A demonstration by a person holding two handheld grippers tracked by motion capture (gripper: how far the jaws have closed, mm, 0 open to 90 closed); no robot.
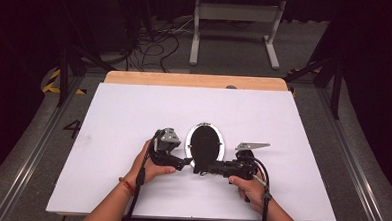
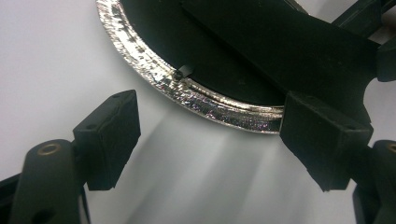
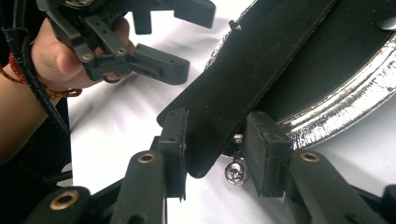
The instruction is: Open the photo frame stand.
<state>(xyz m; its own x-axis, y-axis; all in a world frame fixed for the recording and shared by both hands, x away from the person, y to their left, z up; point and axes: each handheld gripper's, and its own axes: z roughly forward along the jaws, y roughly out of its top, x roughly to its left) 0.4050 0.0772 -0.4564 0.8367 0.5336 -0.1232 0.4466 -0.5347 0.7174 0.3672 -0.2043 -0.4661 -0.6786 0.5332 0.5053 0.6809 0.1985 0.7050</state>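
An oval picture frame (image 1: 205, 141) lies face down on the white table top, black back up, with a shiny silver rim (image 2: 154, 70). A flat black stand strut (image 3: 261, 60) reaches from its back toward the near end. My right gripper (image 3: 215, 149) comes in from the right and is shut on the tip of this strut, a pad on each side. A small silver knob (image 3: 235, 171) sits just beneath. My left gripper (image 2: 215, 140) stands open beside the near left of the rim, with nothing between its pads. It also appears in the right gripper view as the left gripper (image 3: 173, 39).
The white table top (image 1: 134, 113) spreads wide on all sides of the frame, with a wooden strip (image 1: 195, 80) along its far edge. Beyond it stand a white metal bench frame (image 1: 235, 22) and loose cables (image 1: 151, 48) on the floor.
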